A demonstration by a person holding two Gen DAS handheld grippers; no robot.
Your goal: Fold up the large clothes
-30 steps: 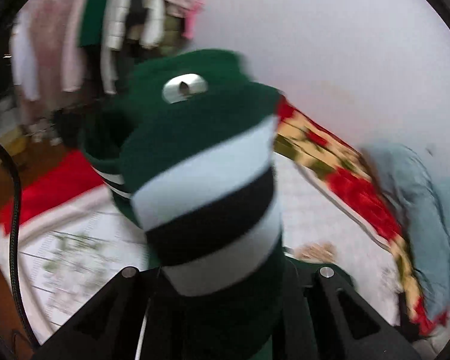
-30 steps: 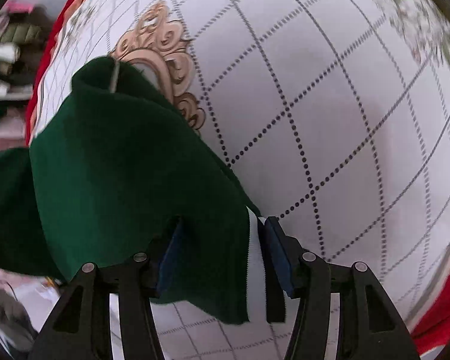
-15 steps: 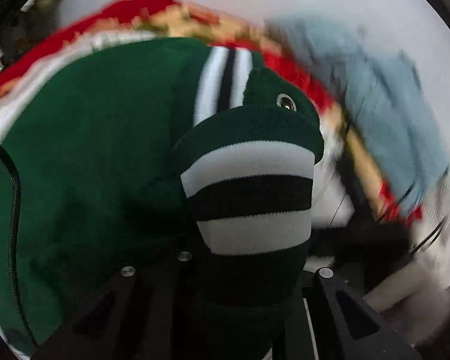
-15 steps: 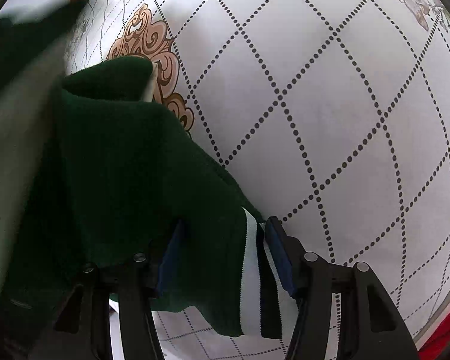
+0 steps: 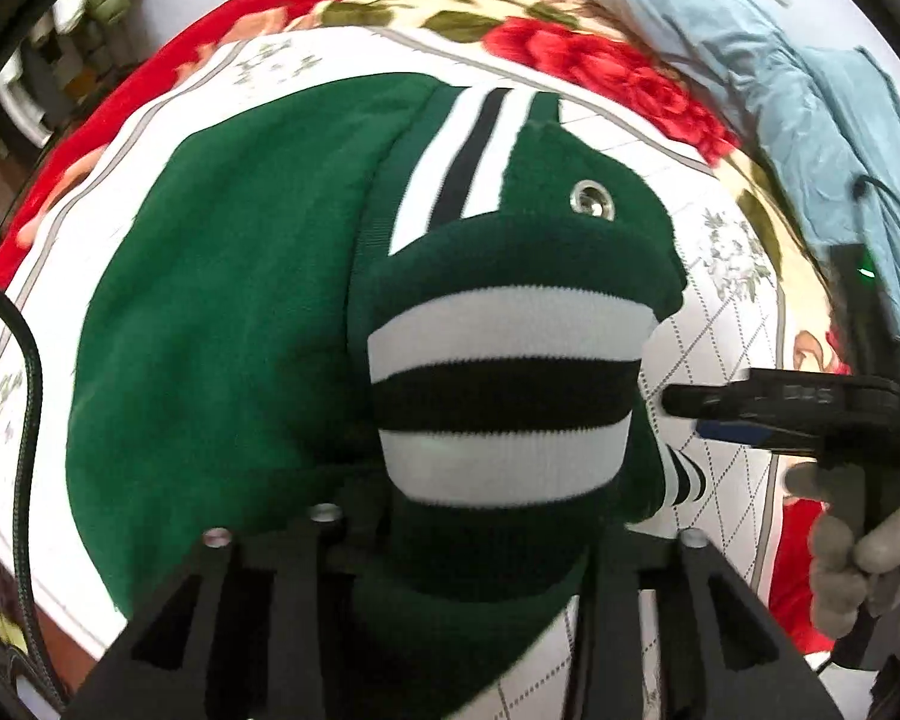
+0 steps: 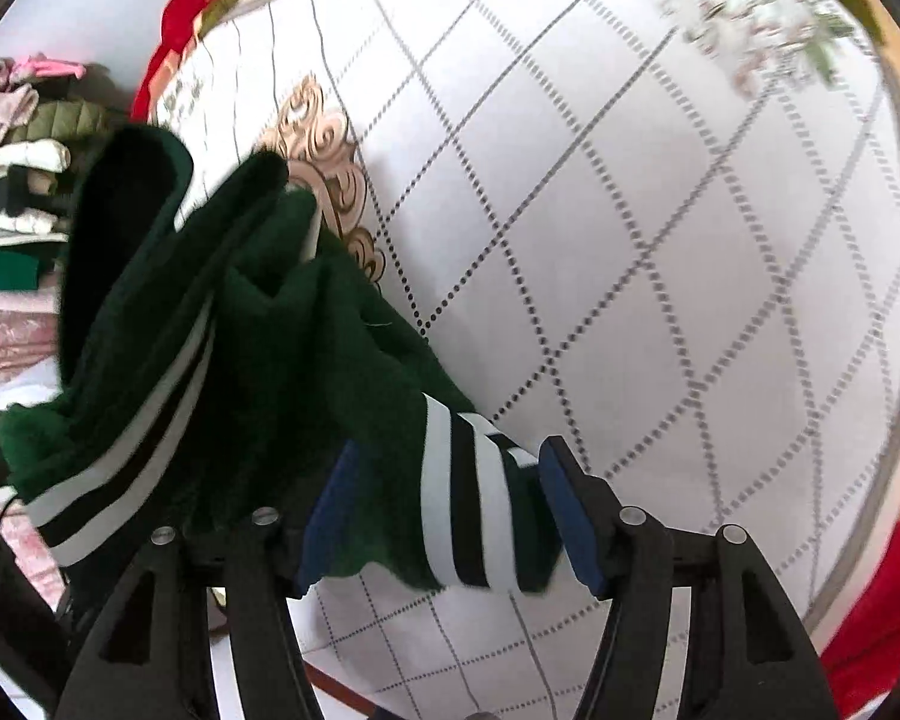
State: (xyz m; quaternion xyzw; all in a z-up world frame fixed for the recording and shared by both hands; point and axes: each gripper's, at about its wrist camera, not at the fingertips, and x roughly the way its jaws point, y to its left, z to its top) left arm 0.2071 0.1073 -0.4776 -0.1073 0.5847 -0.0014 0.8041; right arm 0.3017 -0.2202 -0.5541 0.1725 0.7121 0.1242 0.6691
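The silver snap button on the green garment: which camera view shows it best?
The left wrist view shows it best: the silver snap button sits unobstructed on the green garment, above the striped band. In the right wrist view, only folds and stripes appear; no button is visible.

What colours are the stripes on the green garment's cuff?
White, black, white bands on the dark green garment's cuff; clearest in the left wrist view.

Green garment (image 5: 222,300) reads as thick, matt, fuzzy knit cloth, its striped cuff (image 5: 504,396) ribbed and stretchy, with a shiny metal snap (image 5: 593,202) glinting. Beneath it the bedspread (image 6: 660,252) looks smooth, quilted cloth with stitched dotted lines. Right tongs (image 6: 444,516): matt black plastic, bright metal screws, blue pads (image 6: 570,516) dull, rubbery. A pale blue cloth (image 5: 798,90) looks thin and crumpled.
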